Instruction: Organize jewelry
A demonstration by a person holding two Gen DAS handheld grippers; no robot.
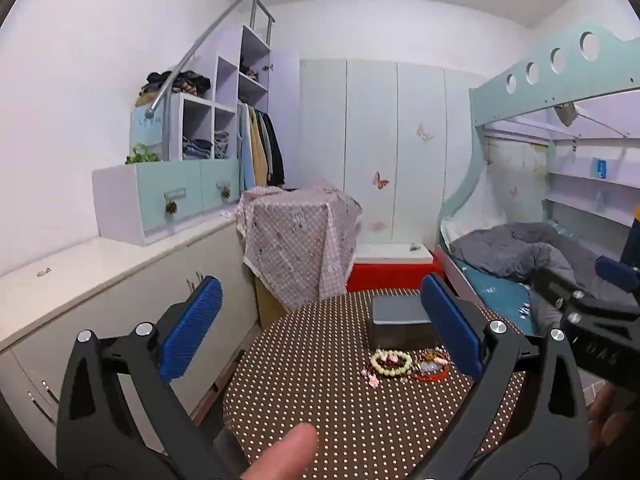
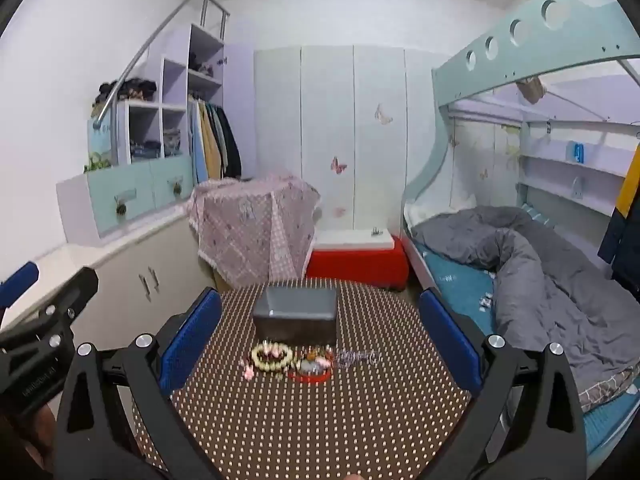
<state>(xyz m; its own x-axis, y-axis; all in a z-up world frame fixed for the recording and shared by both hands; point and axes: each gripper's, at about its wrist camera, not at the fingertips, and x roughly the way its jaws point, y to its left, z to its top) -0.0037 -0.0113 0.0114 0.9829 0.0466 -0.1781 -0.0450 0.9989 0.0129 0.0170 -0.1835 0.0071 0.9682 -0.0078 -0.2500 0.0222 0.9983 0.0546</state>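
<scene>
A closed grey jewelry box (image 1: 402, 320) (image 2: 296, 314) stands on a brown polka-dot table (image 1: 320, 408) (image 2: 320, 420). In front of it lie a cream bead bracelet (image 1: 391, 362) (image 2: 272, 355), a red bracelet (image 1: 430, 368) (image 2: 310, 368) and, in the right wrist view, a silvery chain (image 2: 358, 357). My left gripper (image 1: 320, 328) is open and empty, held above the table short of the jewelry. My right gripper (image 2: 320, 330) is open and empty, also short of the jewelry. Each gripper shows at the edge of the other's view.
A low white cabinet (image 1: 100, 272) runs along the left wall. A cloth-covered stand (image 1: 298, 232) and a red and white box (image 1: 390, 268) stand behind the table. A bunk bed with a grey duvet (image 2: 540, 264) is at the right.
</scene>
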